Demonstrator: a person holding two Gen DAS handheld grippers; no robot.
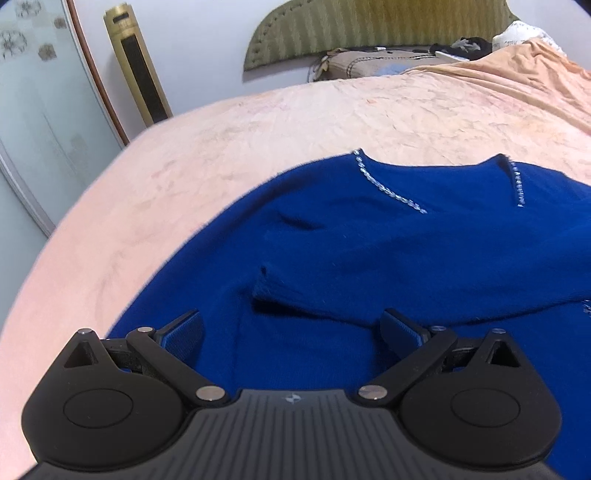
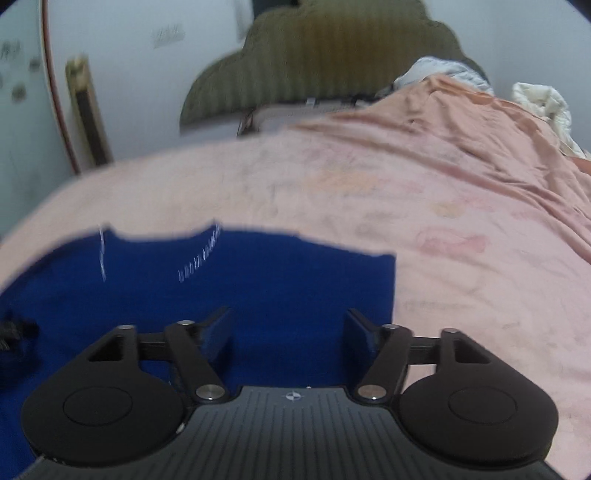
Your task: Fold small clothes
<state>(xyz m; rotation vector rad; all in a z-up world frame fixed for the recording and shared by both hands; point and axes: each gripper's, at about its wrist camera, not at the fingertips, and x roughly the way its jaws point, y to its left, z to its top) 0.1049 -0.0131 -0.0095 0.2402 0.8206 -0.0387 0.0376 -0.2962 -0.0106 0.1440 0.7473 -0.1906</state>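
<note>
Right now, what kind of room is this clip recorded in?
Most likely a bedroom: the blue sweater lies on a bed with a pink bedspread, a padded green headboard stands against the wall, and pillows sit below it.

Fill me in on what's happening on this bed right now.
A person with a handheld gripper in each hand is folding a blue sweater spread on the pink bedspread. One sleeve already lies folded across the body. The left gripper and right gripper both hover open over the sweater's lower part, gripping nothing. The right view is blurred.
</note>
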